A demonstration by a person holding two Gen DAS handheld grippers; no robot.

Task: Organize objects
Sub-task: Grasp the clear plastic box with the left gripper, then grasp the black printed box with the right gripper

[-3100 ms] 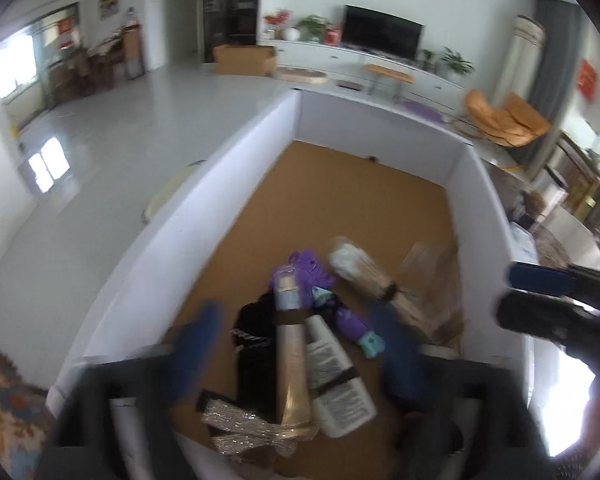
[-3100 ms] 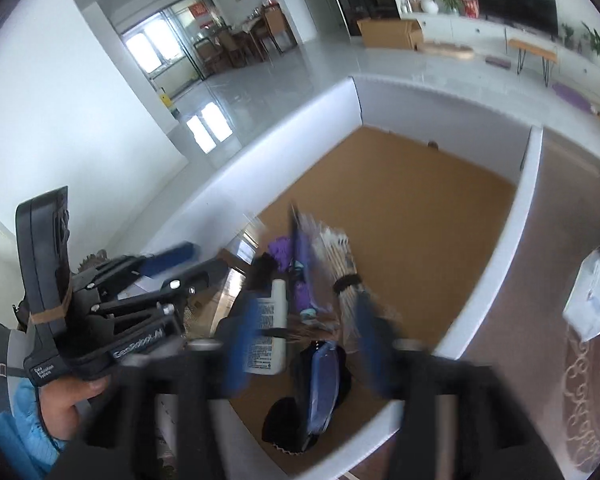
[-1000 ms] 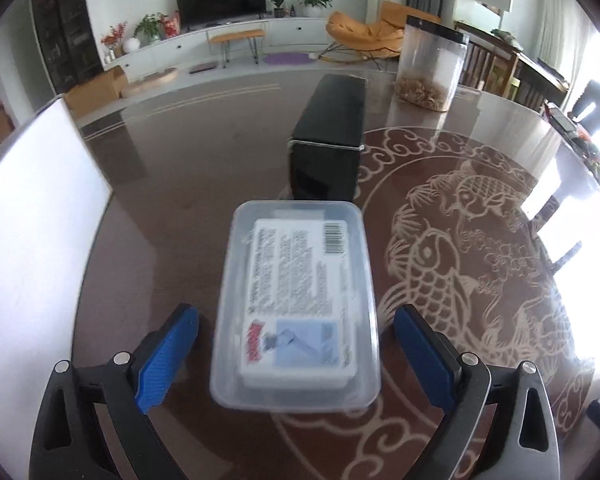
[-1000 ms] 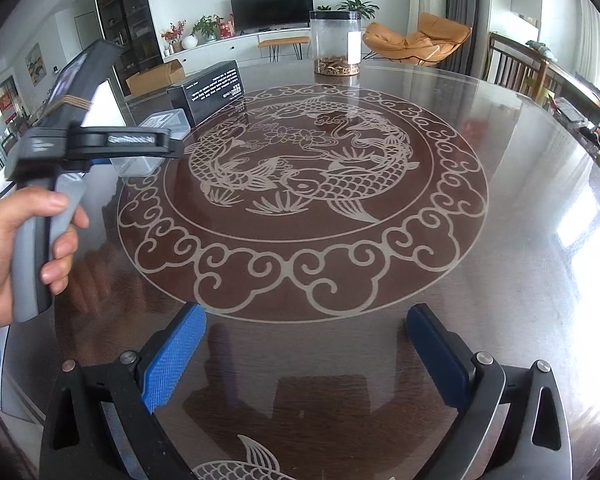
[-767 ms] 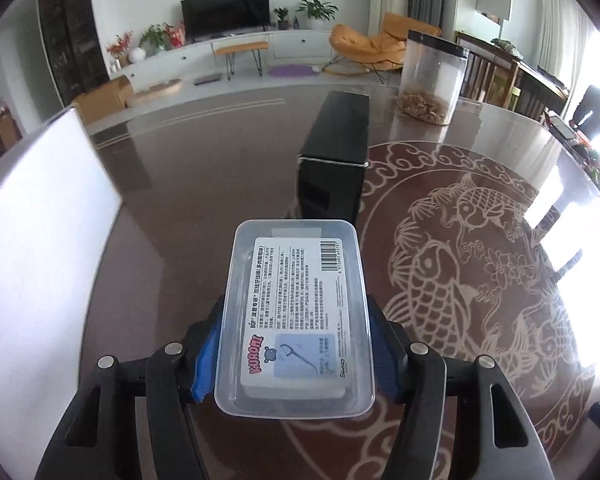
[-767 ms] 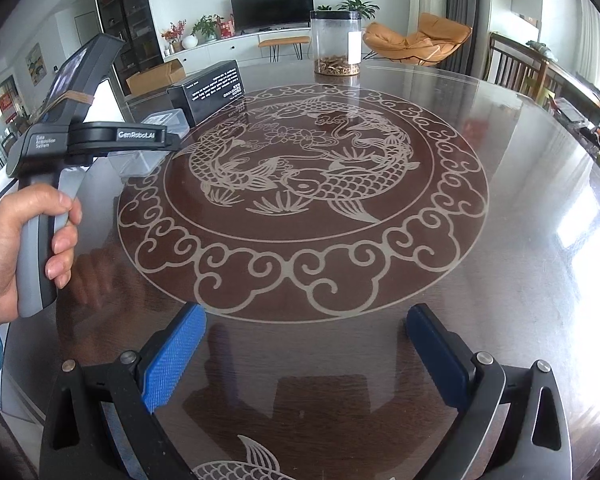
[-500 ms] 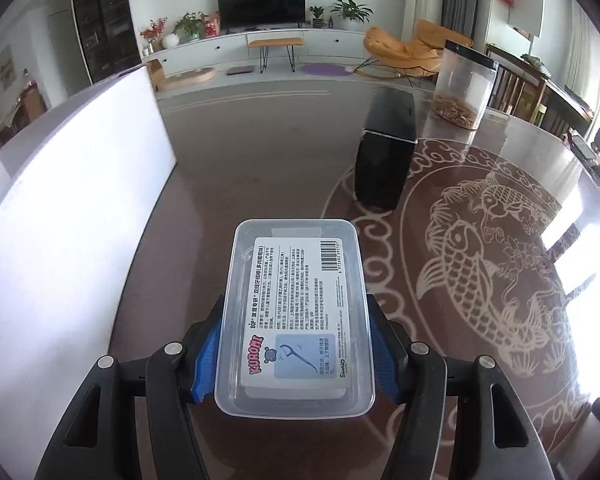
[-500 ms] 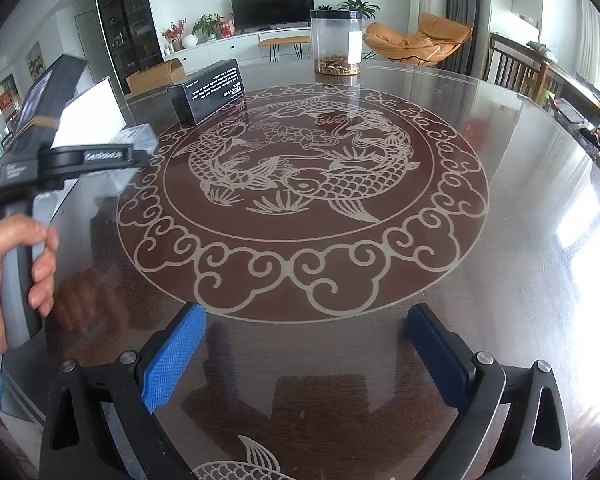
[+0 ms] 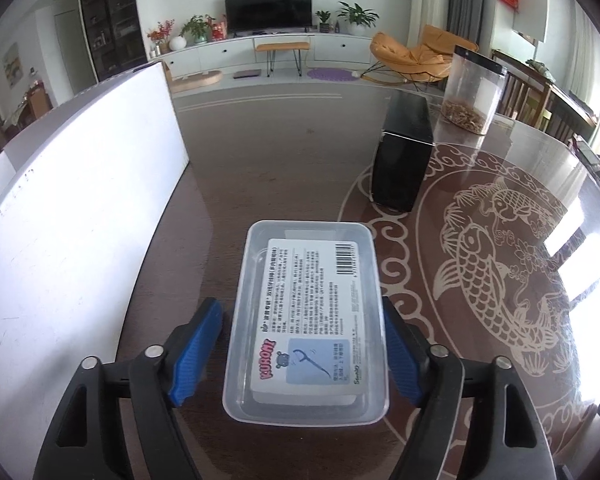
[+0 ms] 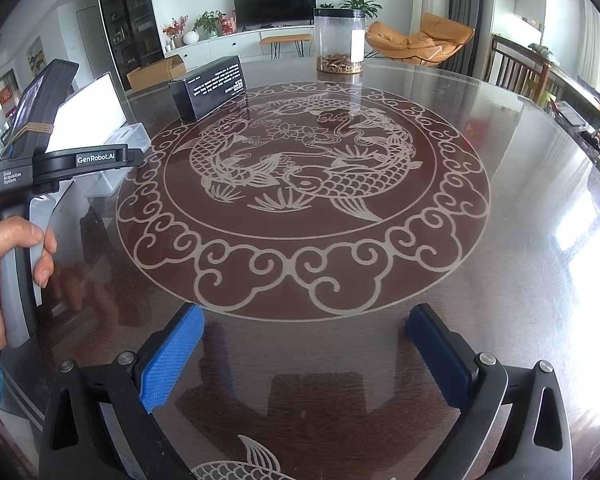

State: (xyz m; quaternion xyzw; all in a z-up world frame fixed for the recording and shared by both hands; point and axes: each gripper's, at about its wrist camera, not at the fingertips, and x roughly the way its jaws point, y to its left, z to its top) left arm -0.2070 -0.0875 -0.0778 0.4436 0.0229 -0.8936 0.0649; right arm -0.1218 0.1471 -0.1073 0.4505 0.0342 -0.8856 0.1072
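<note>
Our left gripper fingers are opening around the clear floss-pick box, pads just off its long sides, on the tabletop beside the white bin wall. Light, stiff, slick plastic: we'd take it mid-sides. Right gripper gapes empty.

Left gripper opening; right gripper wide apart.

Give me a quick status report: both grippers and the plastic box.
Left gripper opening, pads off the clear plastic box between them. Right gripper open, empty. Black box beyond, off the path.
</note>
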